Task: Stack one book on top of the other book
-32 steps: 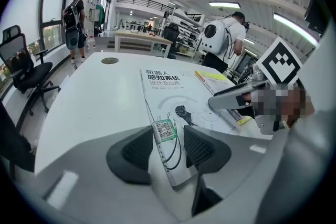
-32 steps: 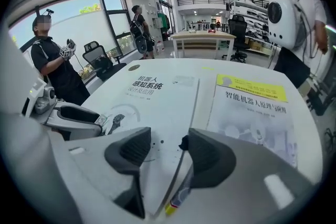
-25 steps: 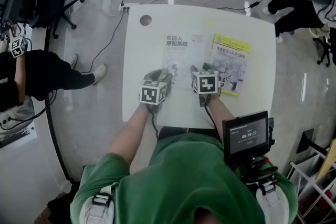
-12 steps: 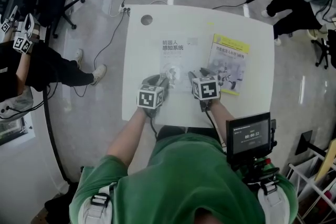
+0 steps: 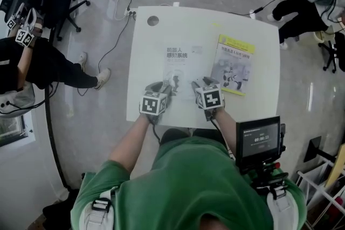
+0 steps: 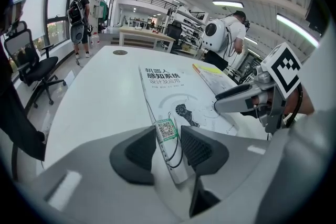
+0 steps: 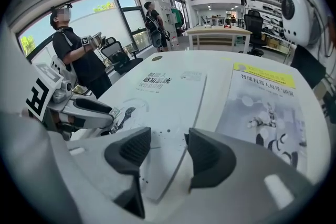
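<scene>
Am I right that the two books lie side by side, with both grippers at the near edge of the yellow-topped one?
Not quite: the head view shows the left gripper and right gripper at the near edge of the white book, whose corner the left jaws have just been closing on; the yellow-topped book lies beside it.

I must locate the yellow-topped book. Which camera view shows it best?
The head view: it shows nearly the whole yellow-topped book flat, right of the white book. The right gripper view shows its cover slanted, bottom hidden; the left gripper view only a sliver.
</scene>
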